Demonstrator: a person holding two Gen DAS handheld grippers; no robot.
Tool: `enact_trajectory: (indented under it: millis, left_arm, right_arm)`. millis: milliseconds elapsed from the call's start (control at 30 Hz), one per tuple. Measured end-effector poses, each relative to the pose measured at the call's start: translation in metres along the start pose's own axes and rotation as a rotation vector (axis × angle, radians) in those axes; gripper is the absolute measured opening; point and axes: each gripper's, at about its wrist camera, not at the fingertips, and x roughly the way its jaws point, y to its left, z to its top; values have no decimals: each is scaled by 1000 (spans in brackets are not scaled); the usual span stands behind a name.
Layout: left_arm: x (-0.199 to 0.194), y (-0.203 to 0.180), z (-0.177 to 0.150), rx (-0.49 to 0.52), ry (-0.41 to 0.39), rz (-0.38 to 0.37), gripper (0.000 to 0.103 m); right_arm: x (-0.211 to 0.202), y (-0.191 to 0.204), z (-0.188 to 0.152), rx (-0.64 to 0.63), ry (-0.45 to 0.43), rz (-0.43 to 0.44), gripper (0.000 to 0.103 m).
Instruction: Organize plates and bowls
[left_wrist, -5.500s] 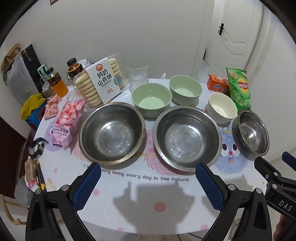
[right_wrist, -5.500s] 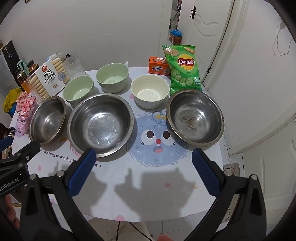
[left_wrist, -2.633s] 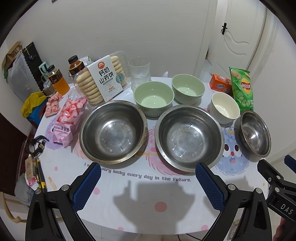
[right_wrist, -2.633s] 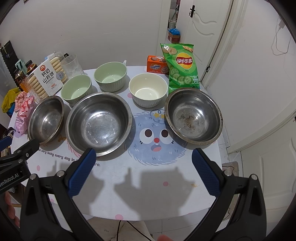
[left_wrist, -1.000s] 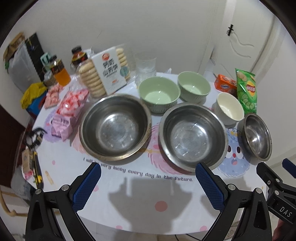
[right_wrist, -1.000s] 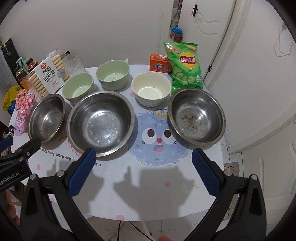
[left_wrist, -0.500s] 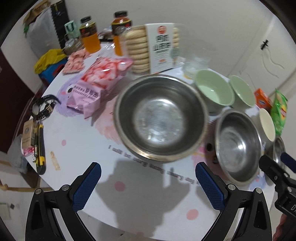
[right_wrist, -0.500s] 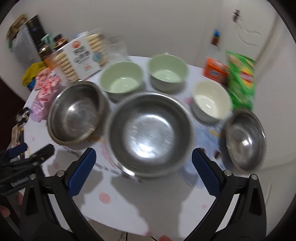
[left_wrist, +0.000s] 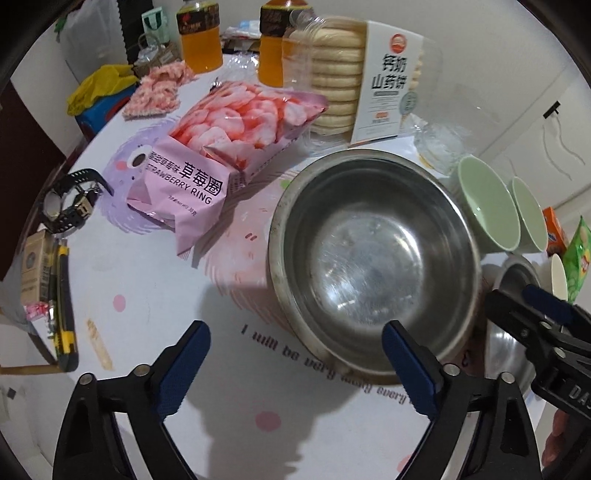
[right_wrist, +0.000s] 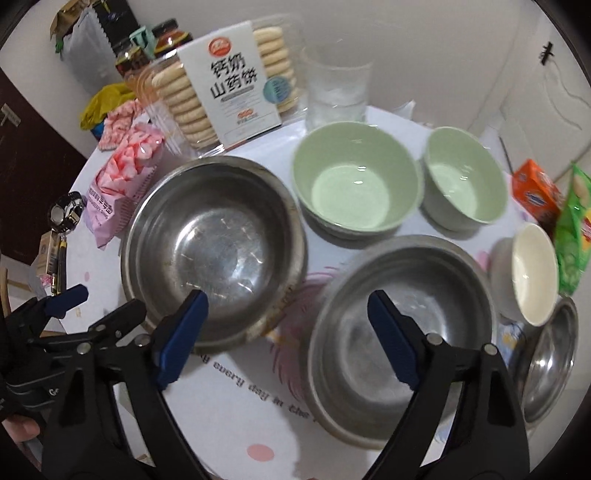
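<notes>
Both grippers hang open and empty over the near table edge, the left gripper (left_wrist: 295, 354) beside the left steel bowl (left_wrist: 373, 258) and the right gripper (right_wrist: 288, 325) above the middle steel bowl (right_wrist: 402, 332), probably lining up rims for nesting.

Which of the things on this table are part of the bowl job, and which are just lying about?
Job:
- three steel bowls
- two green bowls
- white bowl

Lying about:
- biscuit pack
- pink snack bag
- clear cup
- chips bag
- orange box
- drink bottles
- watch
</notes>
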Motion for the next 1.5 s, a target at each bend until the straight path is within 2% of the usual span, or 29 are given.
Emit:
enact_trajectory:
  millis: [33, 200, 267, 433, 533, 667, 767, 867, 1033, 1233, 1400, 1500]
  left_arm:
    - [3, 1, 2, -2, 8, -4, 92]
    - [18, 10, 16, -9, 27, -17, 88]
    - [24, 11, 20, -3, 39, -21, 87]
    - [40, 12, 29, 0, 86, -44, 73]
    - [49, 12, 35, 1, 109, -64, 65]
    - [64, 7, 37, -7, 147, -91, 38]
    - [73, 5, 39, -6, 169, -111, 20]
    - [77, 7, 40, -12, 156, -105, 16]
    - [70, 13, 39, 2, 144, -115, 16]
    - [38, 11, 31, 70, 87, -102, 15]
    - [11, 17, 6, 133, 66, -96, 15]
    - [7, 17, -18, 171, 90, -106, 15]
  right_arm:
    - [4, 1, 2, 1, 9, 6, 78]
    - [25, 2, 13, 0, 44, 12, 76]
    - [31, 2, 17, 4, 56, 19, 70]
    - [47, -1, 25, 17, 94, 8, 68]
    - [56, -4, 27, 35, 122, 22, 56]
    - [67, -9, 27, 51, 159, 38, 38]
    - [70, -12, 27, 57, 163, 32, 30]
    - [67, -18, 25, 60, 166, 22, 16]
    - [62, -26, 19, 60, 153, 48, 16]
    - [33, -25, 1, 81, 103, 71, 16]
    - [2, -22, -38, 111, 79, 90, 16]
    - [-11, -19, -69, 122, 75, 85, 16]
